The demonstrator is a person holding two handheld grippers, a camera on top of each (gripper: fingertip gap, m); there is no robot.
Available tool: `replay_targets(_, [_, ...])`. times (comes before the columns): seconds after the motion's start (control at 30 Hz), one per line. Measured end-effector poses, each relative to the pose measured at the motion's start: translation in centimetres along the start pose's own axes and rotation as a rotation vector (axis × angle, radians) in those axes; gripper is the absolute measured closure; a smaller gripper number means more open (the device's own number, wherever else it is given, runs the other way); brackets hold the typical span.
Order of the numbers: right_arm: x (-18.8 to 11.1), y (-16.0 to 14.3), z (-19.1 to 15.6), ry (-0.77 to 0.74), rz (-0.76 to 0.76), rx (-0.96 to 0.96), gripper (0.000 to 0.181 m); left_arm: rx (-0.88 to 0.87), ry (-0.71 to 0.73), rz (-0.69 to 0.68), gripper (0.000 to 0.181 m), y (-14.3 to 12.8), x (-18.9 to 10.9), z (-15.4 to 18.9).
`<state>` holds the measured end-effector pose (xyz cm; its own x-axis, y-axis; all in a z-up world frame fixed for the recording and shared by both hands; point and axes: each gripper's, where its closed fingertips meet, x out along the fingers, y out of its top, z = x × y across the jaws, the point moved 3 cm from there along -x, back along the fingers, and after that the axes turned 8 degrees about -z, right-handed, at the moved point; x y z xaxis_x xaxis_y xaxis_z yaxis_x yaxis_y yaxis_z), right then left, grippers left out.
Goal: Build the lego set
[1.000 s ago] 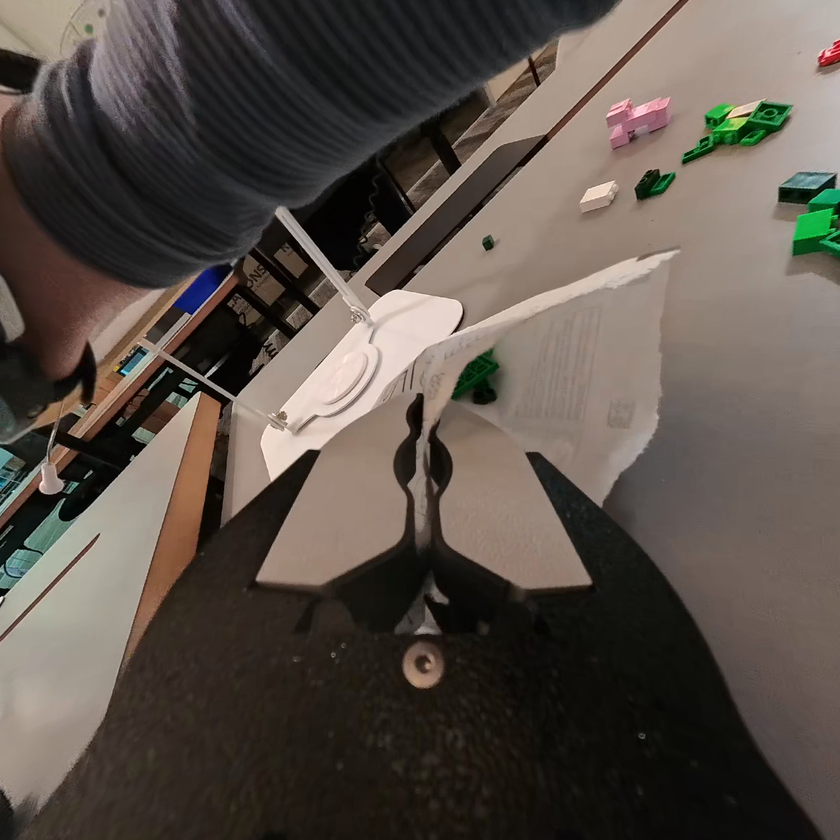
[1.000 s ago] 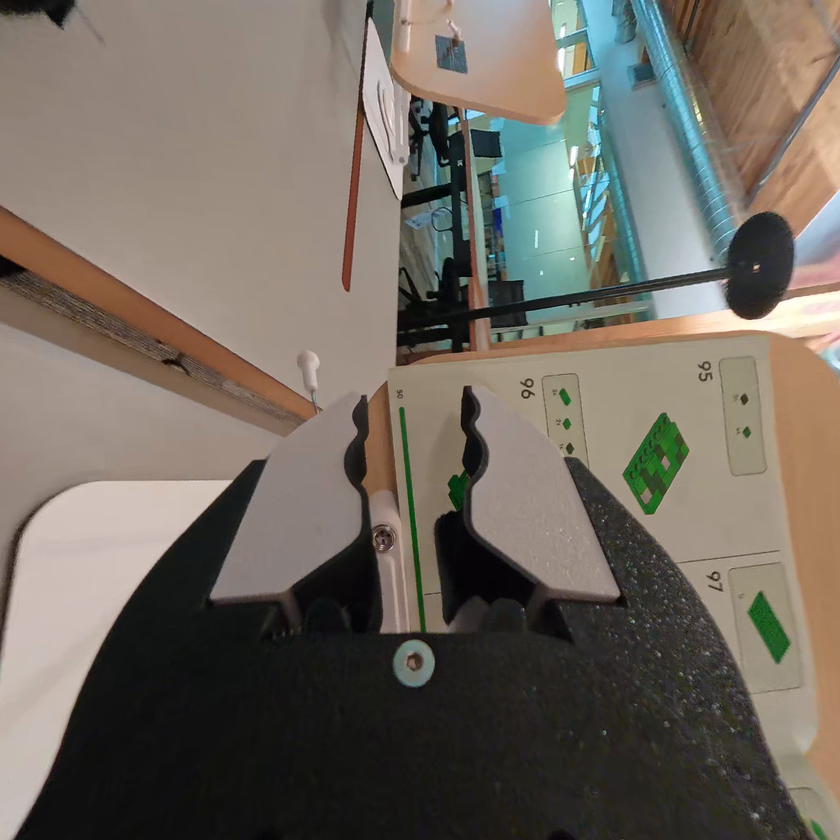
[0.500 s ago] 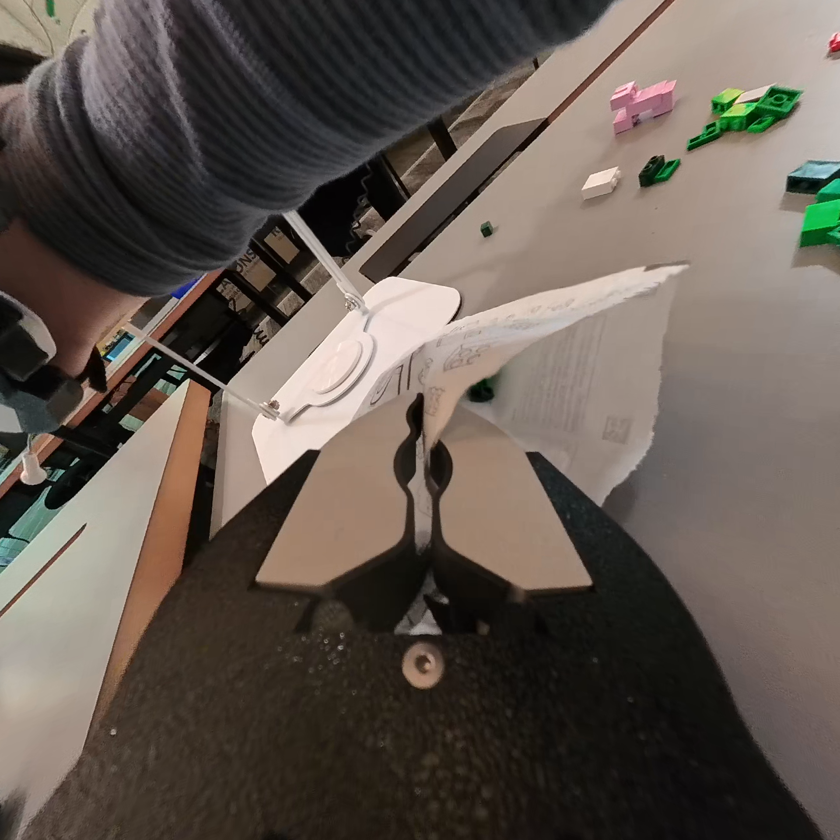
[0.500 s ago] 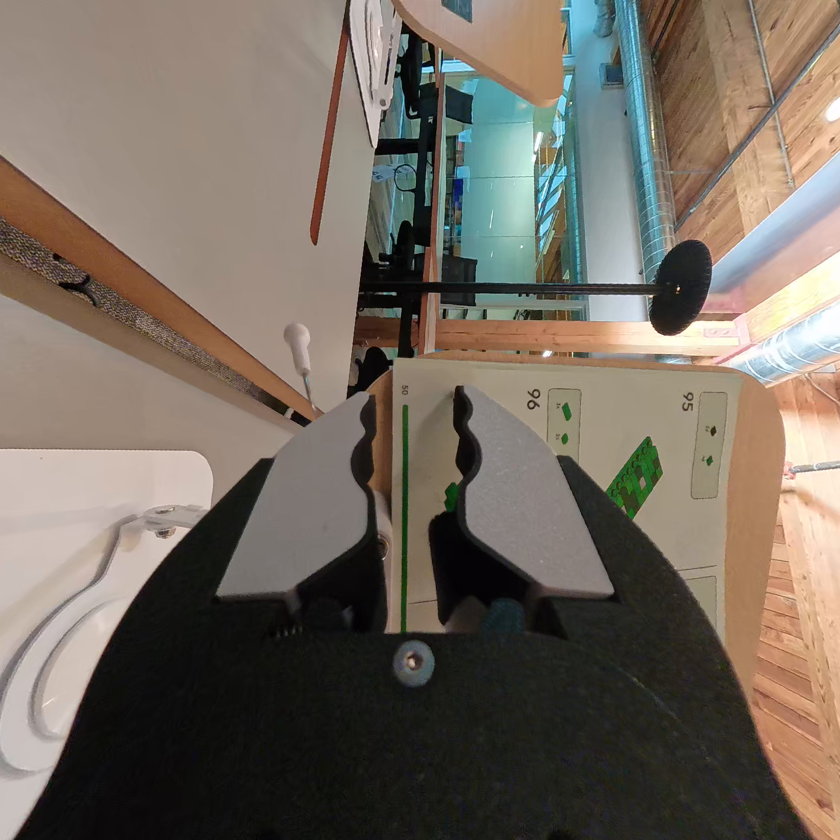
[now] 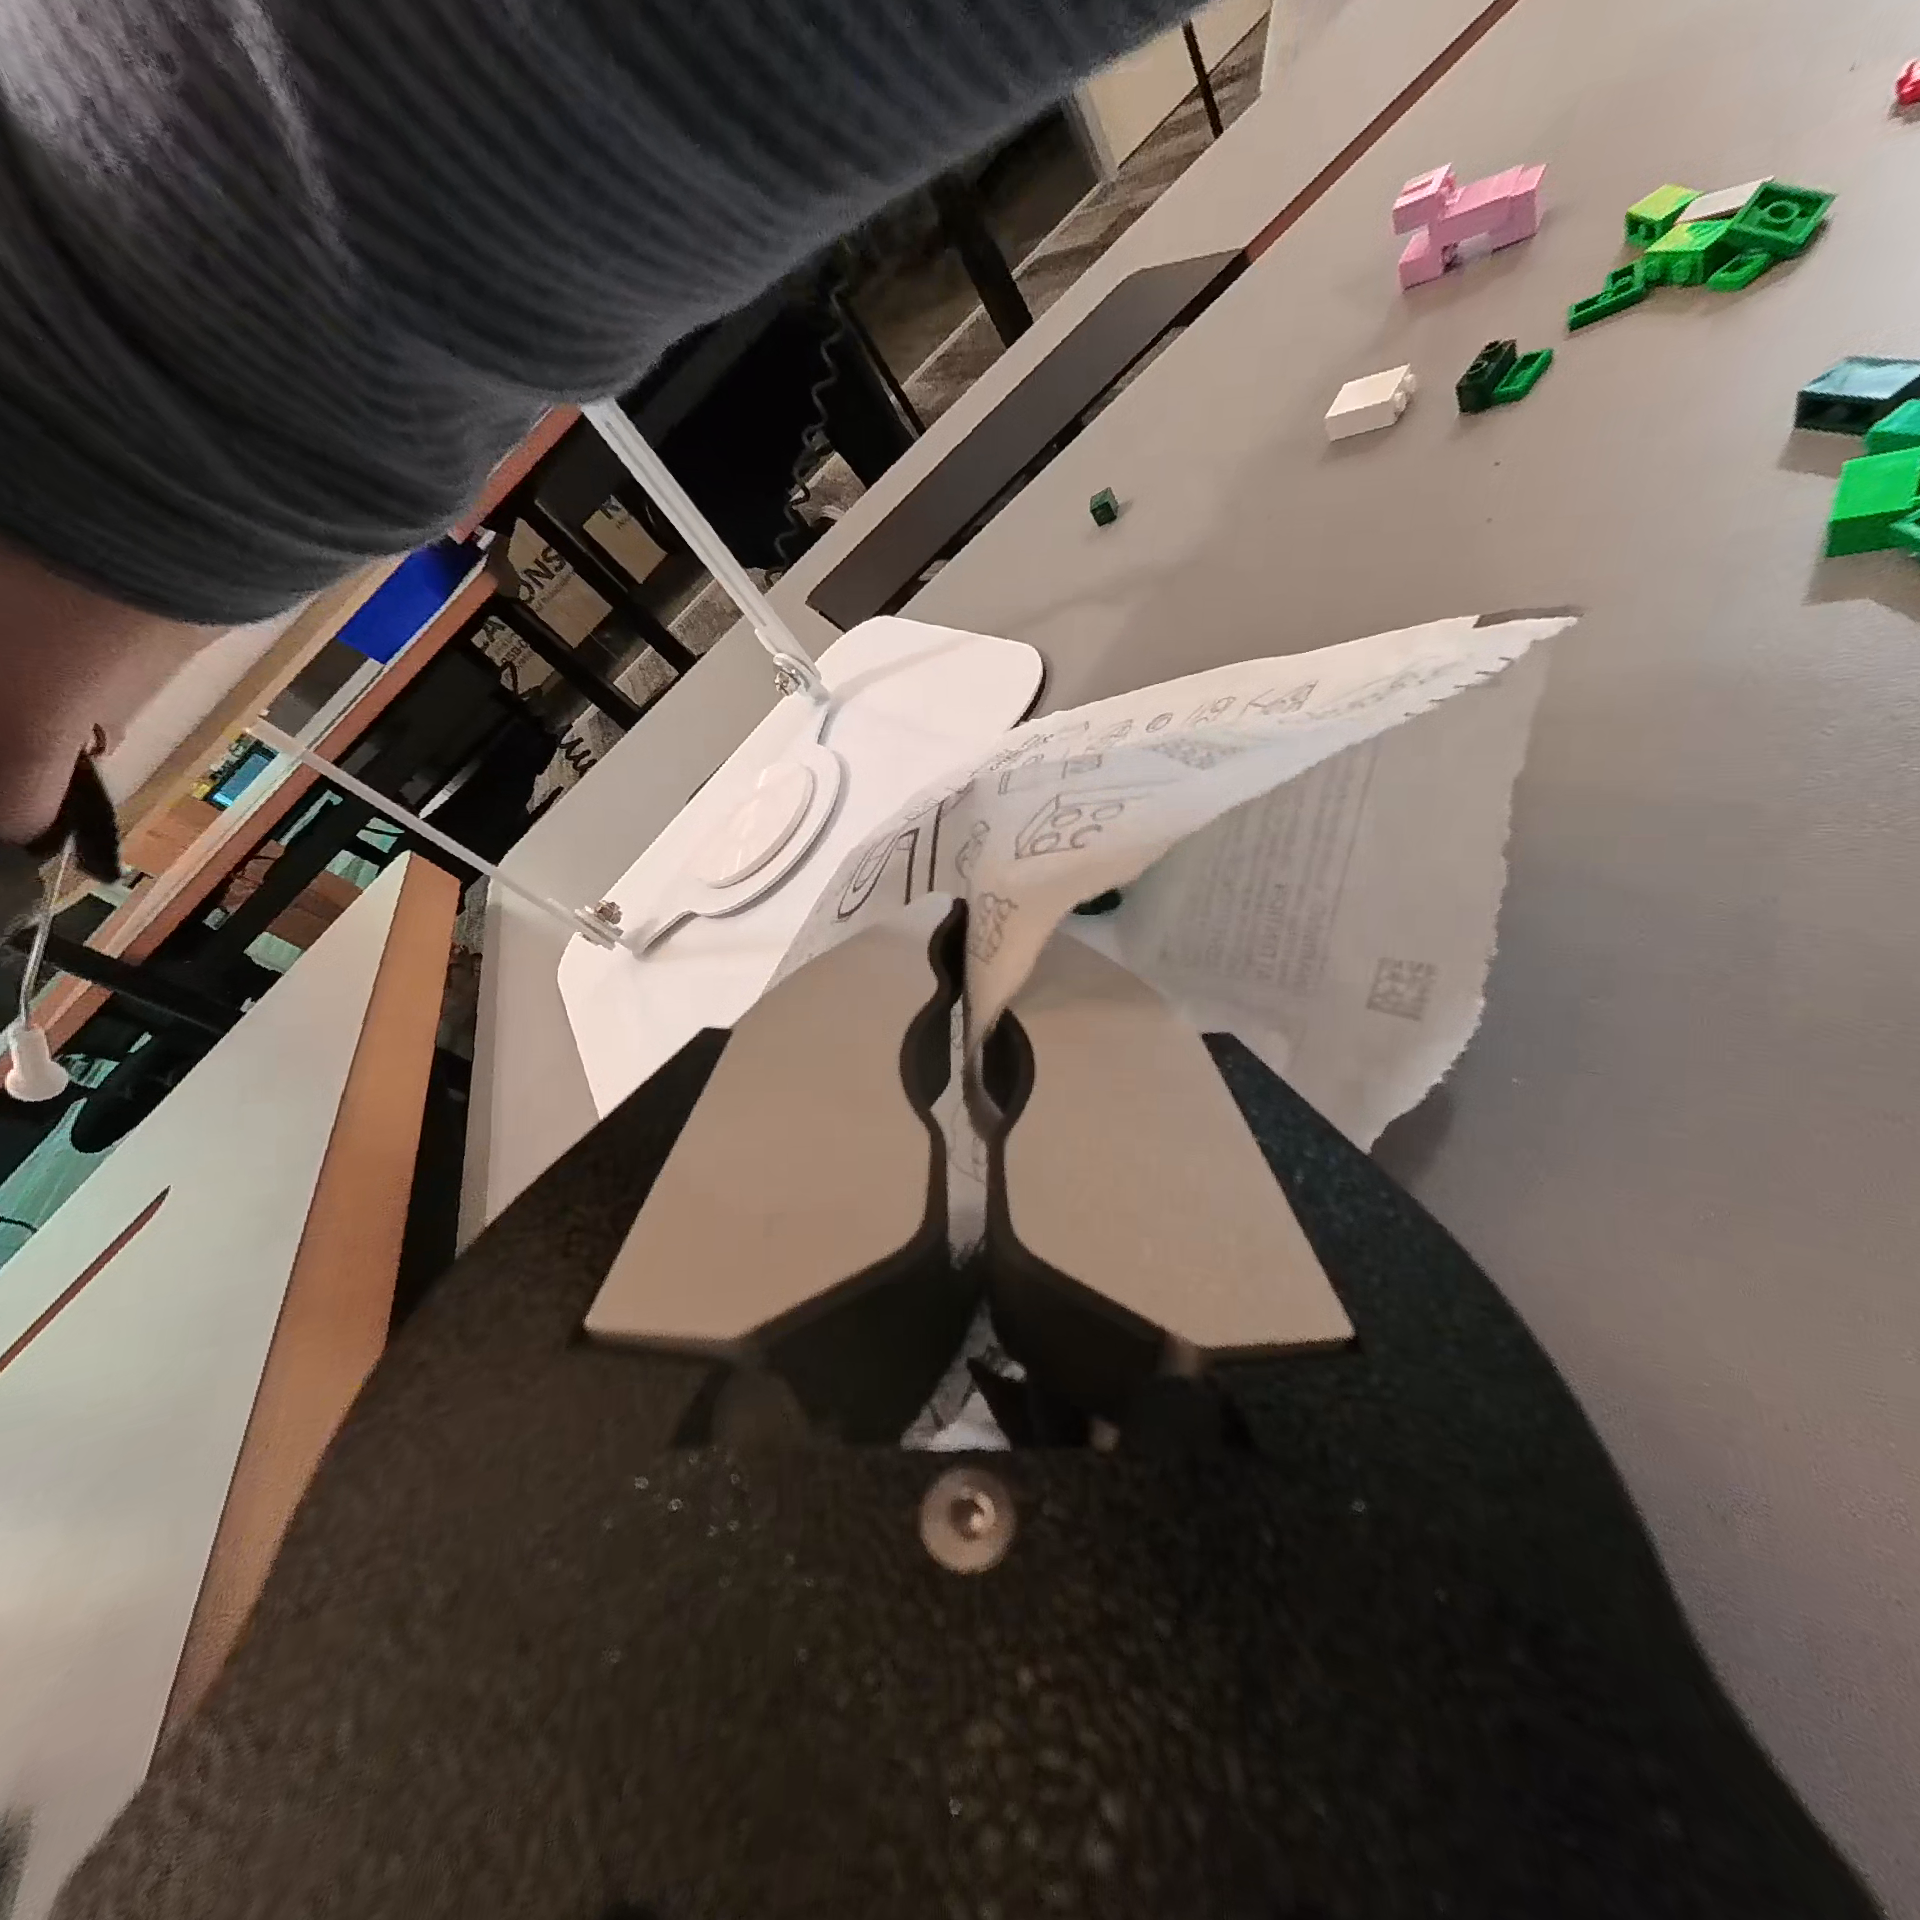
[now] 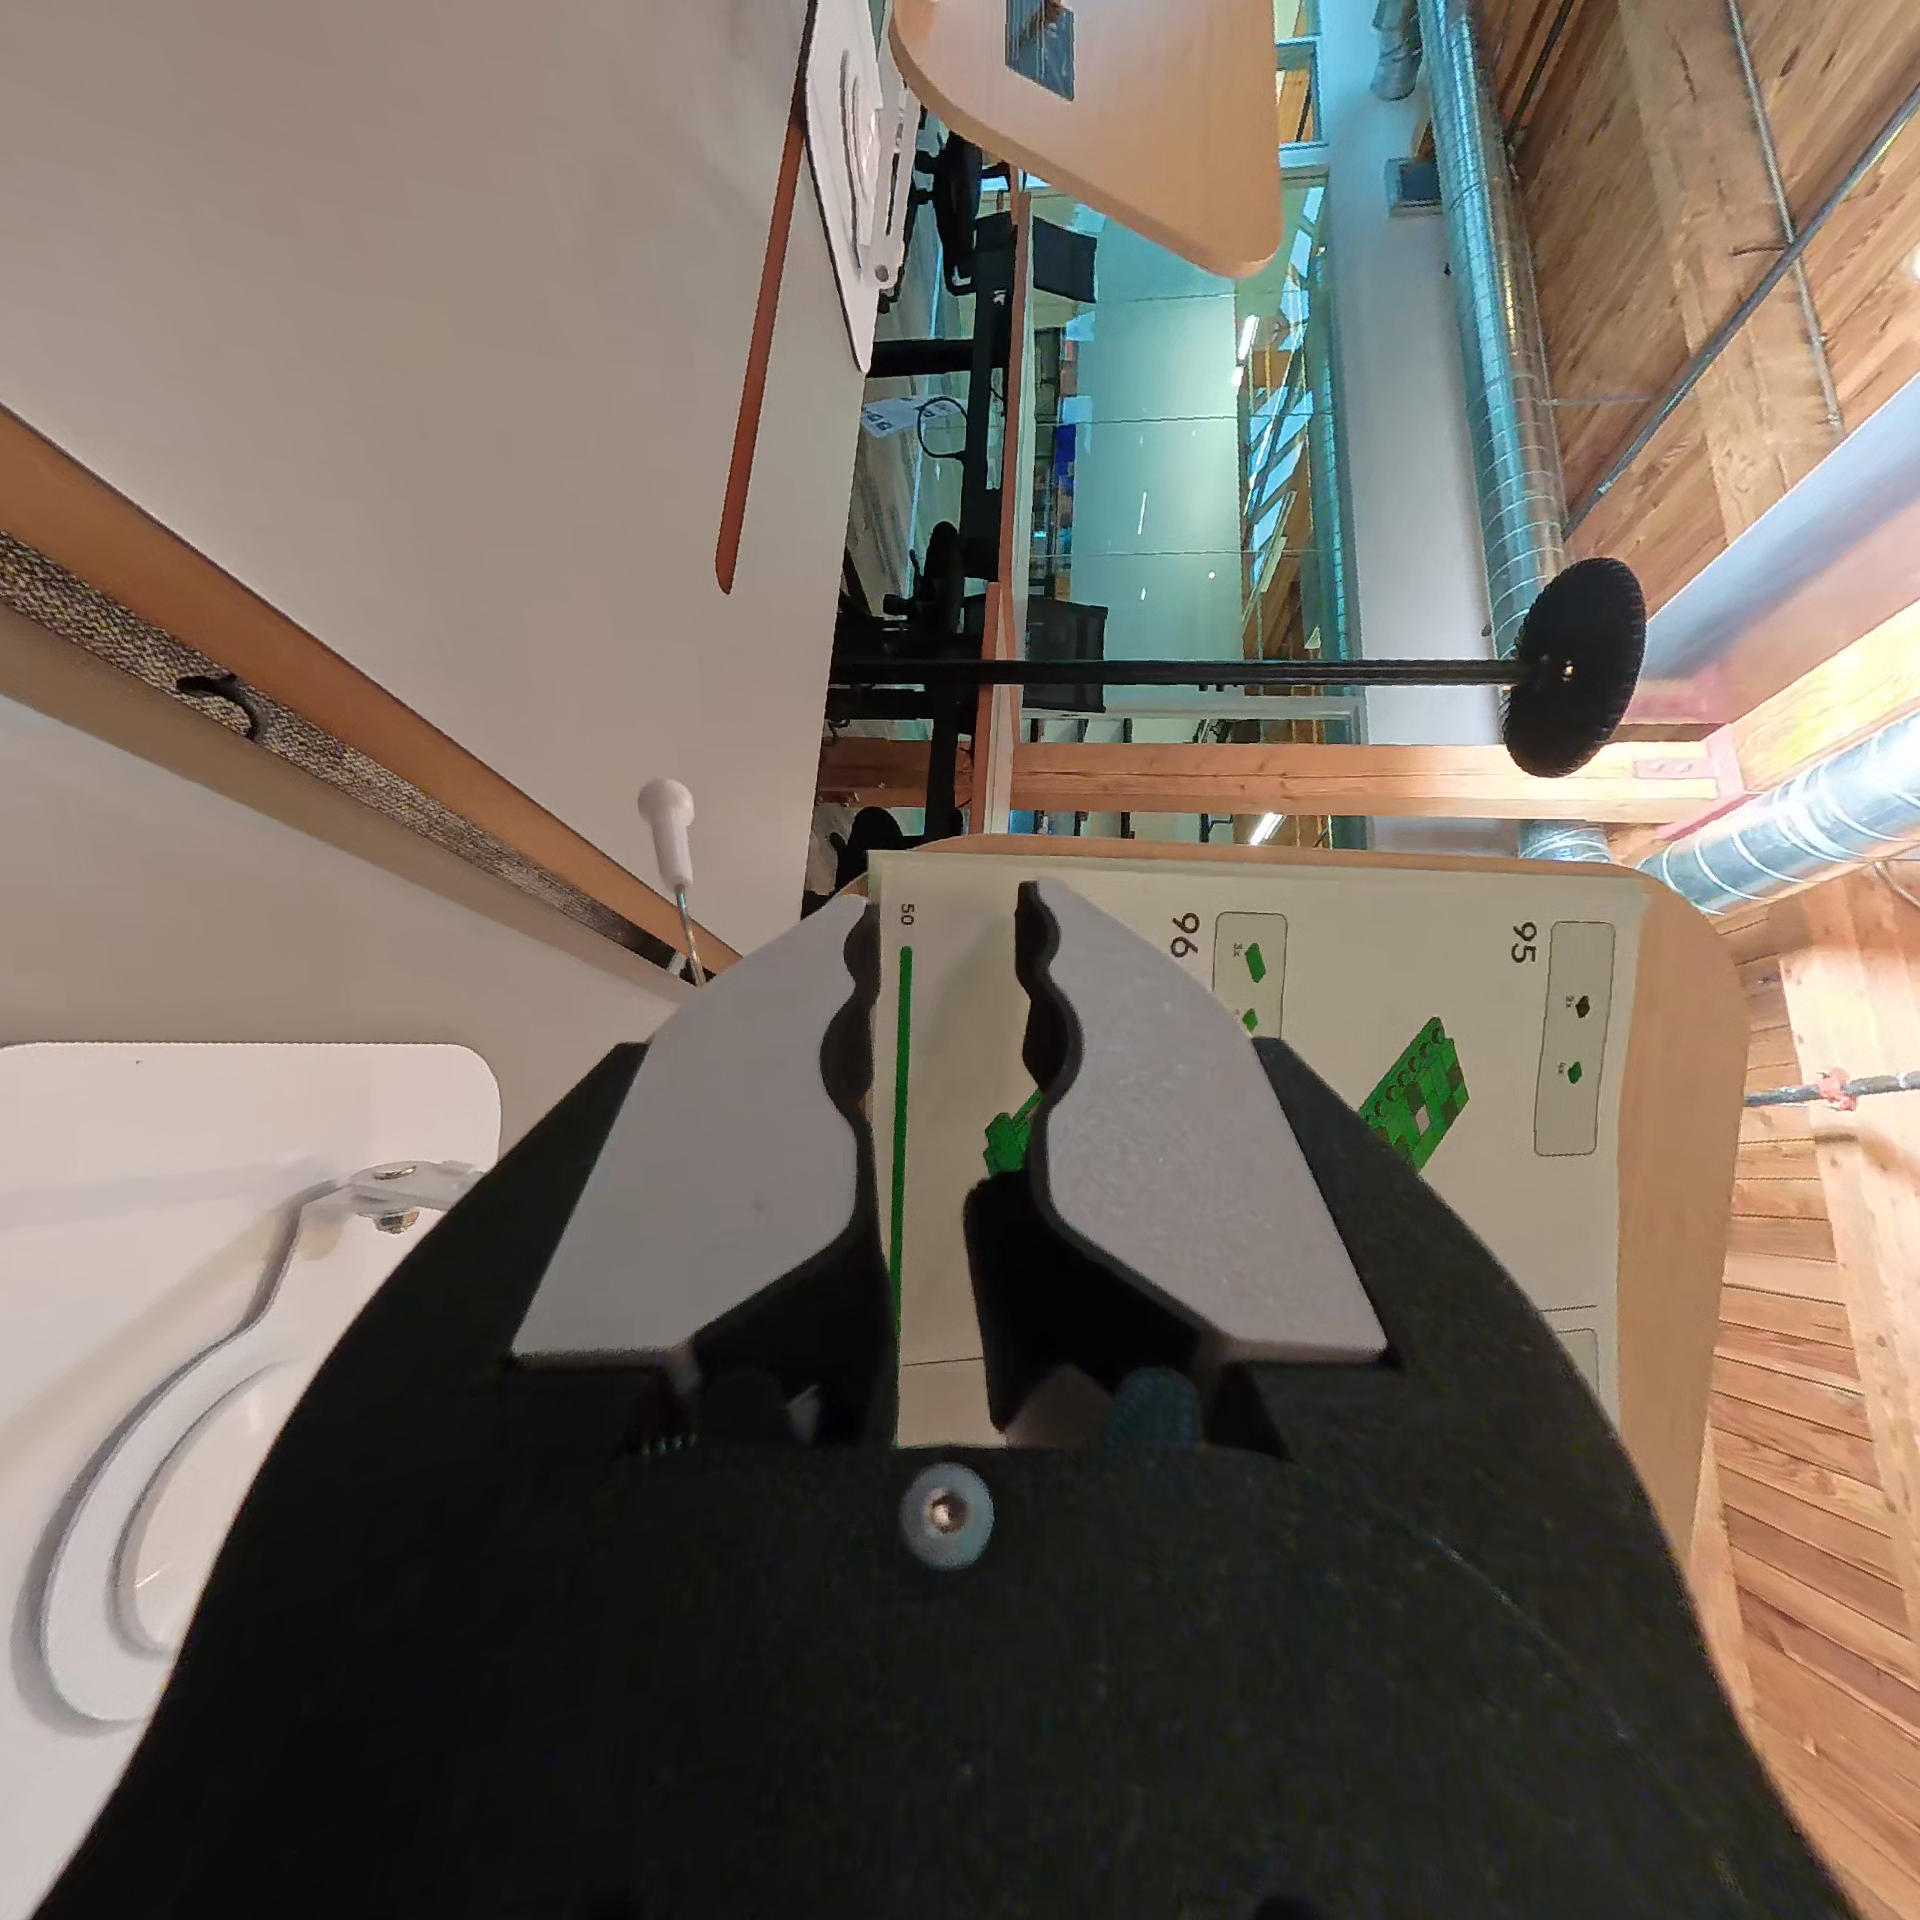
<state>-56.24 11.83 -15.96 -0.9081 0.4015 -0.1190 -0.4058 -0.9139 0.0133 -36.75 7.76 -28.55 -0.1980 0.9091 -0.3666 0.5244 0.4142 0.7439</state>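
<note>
Left wrist view: the left gripper has its two grey fingers pressed together on a torn white paper bag printed with line drawings, which rises from between the tips and curls over to the right above the grey tabletop
Bag contents: a bit of green shows under the paper's fold; I cannot tell what it is
Loose bricks: a pink brick-built figure, a cluster of bright green pieces, a white brick, a dark green piece and a tiny dark green stud lie well apart from the gripper at the upper right of the tabletop
Stand: a white flat base with thin white rods lies just beyond the bag
Sleeve: a grey ribbed sleeve fills the upper left
Right wrist view: the right gripper has its fingers spread apart, one on either side of the edge of an open instruction booklet with green brick diagrams, which rests against a light wooden board; whether either finger touches the page I cannot tell
White base, right view: part of the stand's white plate shows at the left
</note>
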Motion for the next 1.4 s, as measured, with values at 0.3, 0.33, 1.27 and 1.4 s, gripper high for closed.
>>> replay_targets(0.3, [-1.5,-0.2,0.1,0.001,0.028,0.128,0.181,-0.001,-0.007,-0.006,0.181,-0.1,0.1,0.1])
replay_targets(0.33, [-2.0,-0.2,0.2,-0.003,0.043,0.166,0.181,-0.002,-0.008,-0.006,0.181,-0.1,0.1,0.1])
replay_targets(1.27, [-13.7,-7.6,4.1,-0.099,0.346,1.003,0.181,0.012,-0.013,-0.015,0.181,-0.2,0.2,0.3])
replay_targets(1.4, [-14.8,-8.1,4.3,-0.117,0.36,1.038,0.181,0.006,-0.02,-0.017,0.181,-0.3,0.2,0.3])
